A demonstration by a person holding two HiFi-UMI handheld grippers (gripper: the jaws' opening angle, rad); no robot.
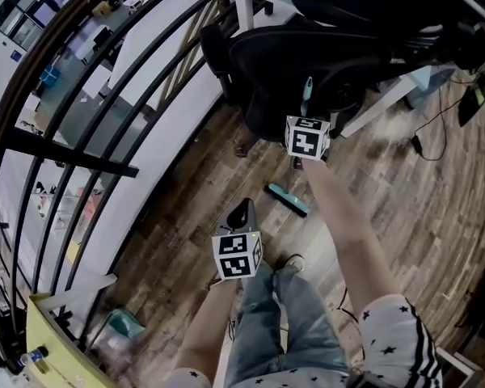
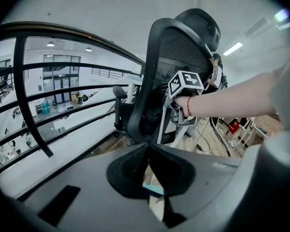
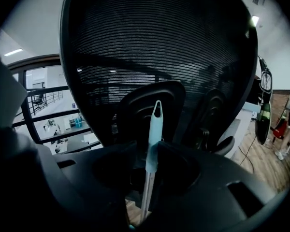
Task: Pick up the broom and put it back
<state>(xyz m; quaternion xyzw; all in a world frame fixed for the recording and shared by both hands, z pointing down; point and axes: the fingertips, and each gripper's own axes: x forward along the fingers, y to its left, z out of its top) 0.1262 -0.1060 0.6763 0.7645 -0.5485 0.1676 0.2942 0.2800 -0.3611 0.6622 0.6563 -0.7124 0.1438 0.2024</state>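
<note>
The broom stands nearly upright on the wooden floor, its teal head (image 1: 288, 199) down by my feet and its teal handle tip (image 1: 307, 94) up against the black mesh chair (image 1: 323, 47). My right gripper (image 1: 305, 113) is at the top of the handle. In the right gripper view the handle (image 3: 153, 129) runs between the jaws of the right gripper (image 3: 152, 152), resting on the right jaw with a gap on the left. My left gripper (image 1: 243, 210) hangs lower, nearer my legs, its jaws closed to a point and empty (image 2: 148, 148); the broom head (image 2: 152, 188) shows below them.
The chair back (image 3: 159, 47) fills the view just ahead of the right gripper. A curved black railing (image 1: 89, 103) runs along the left over a drop. White desk legs (image 1: 388, 95) and floor cables (image 1: 424, 140) lie right. My legs in jeans (image 1: 283, 322) stand below.
</note>
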